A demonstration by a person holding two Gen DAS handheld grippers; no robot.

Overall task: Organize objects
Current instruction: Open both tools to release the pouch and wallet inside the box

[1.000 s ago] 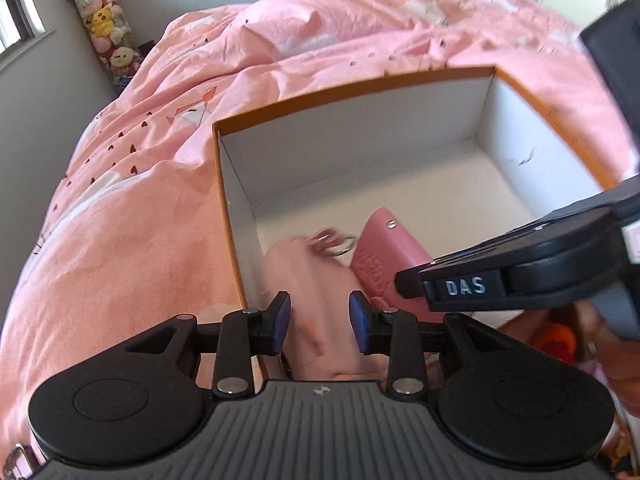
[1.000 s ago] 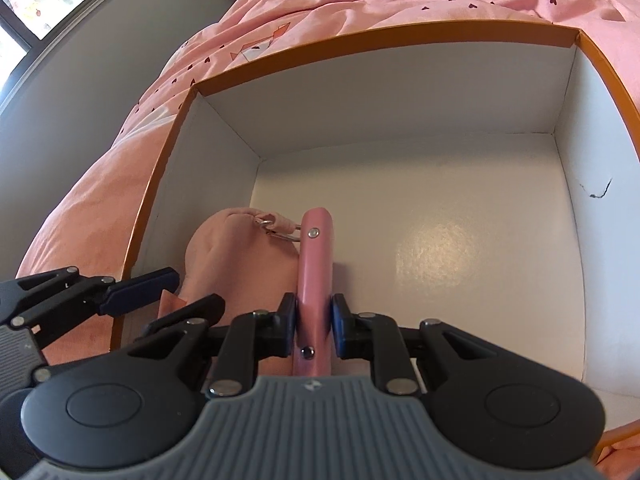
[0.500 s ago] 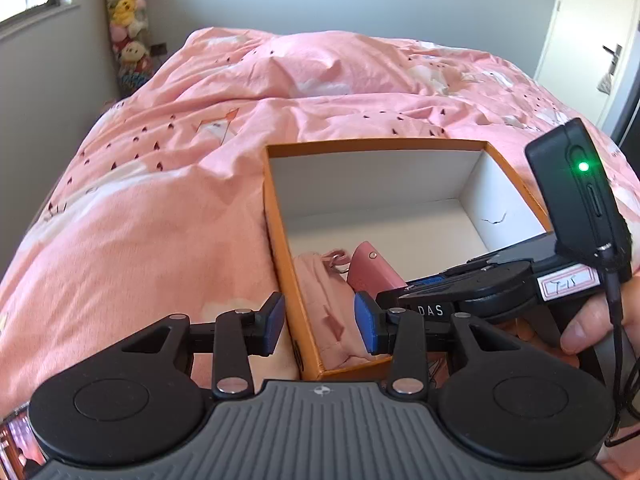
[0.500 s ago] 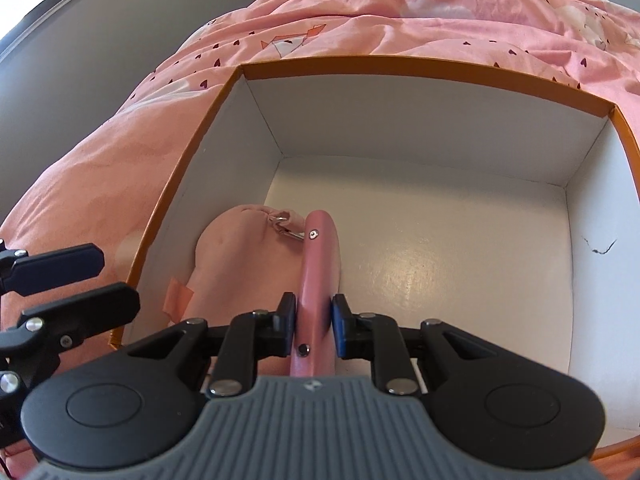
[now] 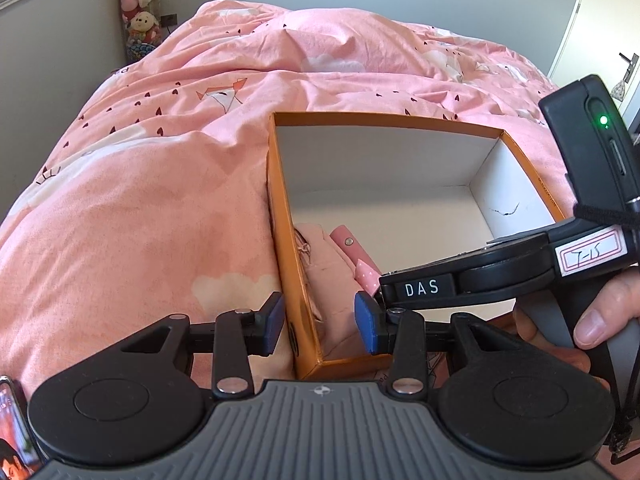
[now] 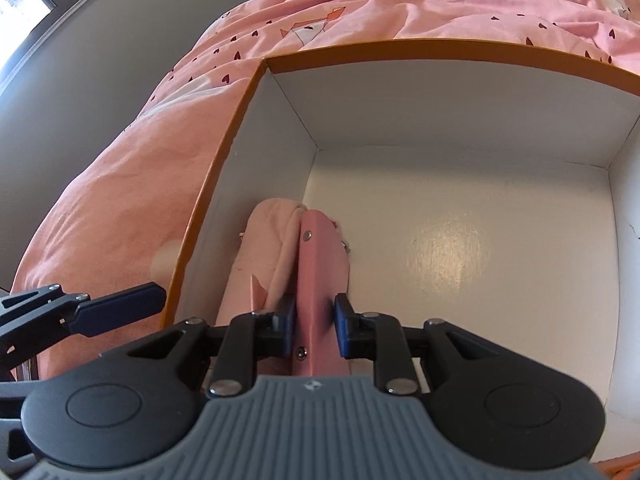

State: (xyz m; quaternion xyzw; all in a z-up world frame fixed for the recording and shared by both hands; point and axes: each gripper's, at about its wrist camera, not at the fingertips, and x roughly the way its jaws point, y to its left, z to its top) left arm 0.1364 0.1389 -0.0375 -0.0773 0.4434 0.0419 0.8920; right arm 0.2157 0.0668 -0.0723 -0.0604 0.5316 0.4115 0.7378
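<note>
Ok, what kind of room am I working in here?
Most likely a bedroom. The orange box sits on a bed with a pink printed duvet, plush toys are stacked in the corner by the window, and a door stands at the right.

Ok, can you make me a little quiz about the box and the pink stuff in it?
1. True or false: the box sits on a pink bedspread.
2. What is between the jaws of the right gripper? A) a pink wallet B) a spoon C) a ball
3. Fill in: the pink cloth lies in the box beside the ____ wall, as the right camera sees it.

Key
1. True.
2. A, the pink wallet.
3. Left.
</note>
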